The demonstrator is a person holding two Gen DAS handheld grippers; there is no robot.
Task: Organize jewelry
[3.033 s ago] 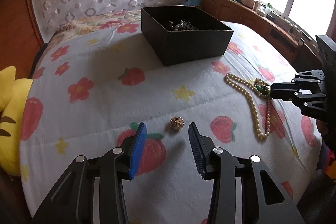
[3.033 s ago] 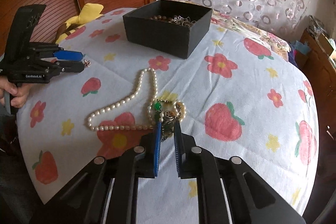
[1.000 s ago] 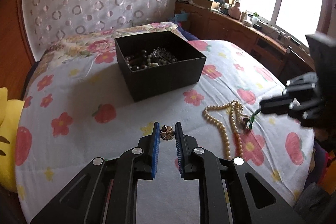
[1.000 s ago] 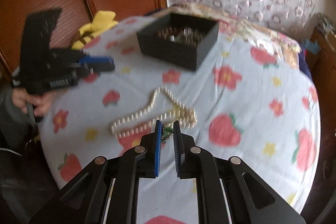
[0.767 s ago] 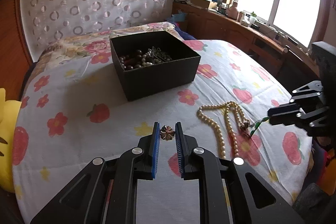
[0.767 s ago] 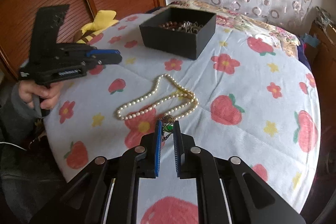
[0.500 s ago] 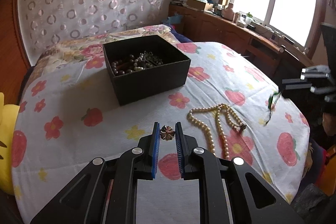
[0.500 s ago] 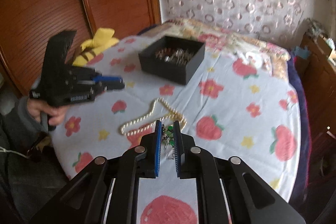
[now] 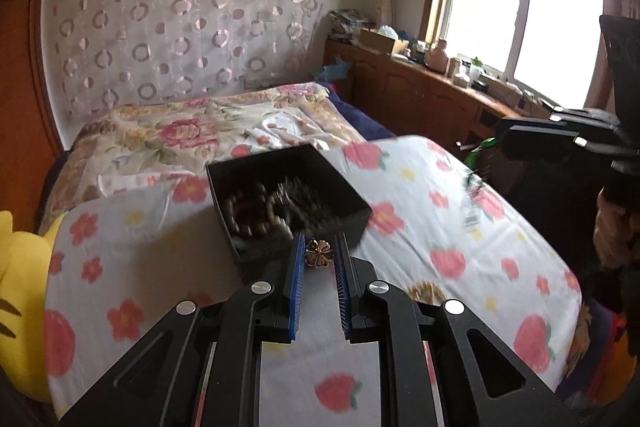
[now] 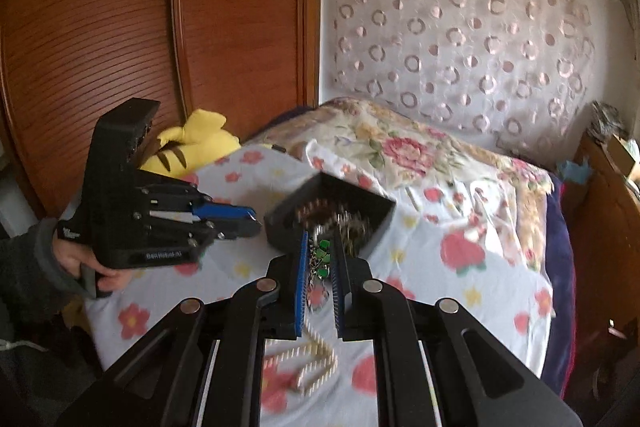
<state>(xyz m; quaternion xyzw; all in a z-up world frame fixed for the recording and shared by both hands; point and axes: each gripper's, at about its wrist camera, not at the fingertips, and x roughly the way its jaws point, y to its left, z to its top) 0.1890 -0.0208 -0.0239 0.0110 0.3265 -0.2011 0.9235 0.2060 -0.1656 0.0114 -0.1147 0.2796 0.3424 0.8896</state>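
Brooch (image 9: 319, 253), tiny, rigid, light, pinched edgewise in left gripper (image 9: 319, 259) just short of box (image 9: 256, 171); right gripper (image 10: 321, 259) clamps green pendant (image 10: 321, 254), limp pearls (image 10: 316, 359) trailing, likely to swing.

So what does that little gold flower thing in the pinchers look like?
The gold flower brooch is small, with rounded metal petals around a darker middle, shiny like brass. It is pinched between the blue pads of the left gripper, facing the camera, lifted off the bed in front of the black jewelry box. Only the two pads touch it. Its back is hidden.
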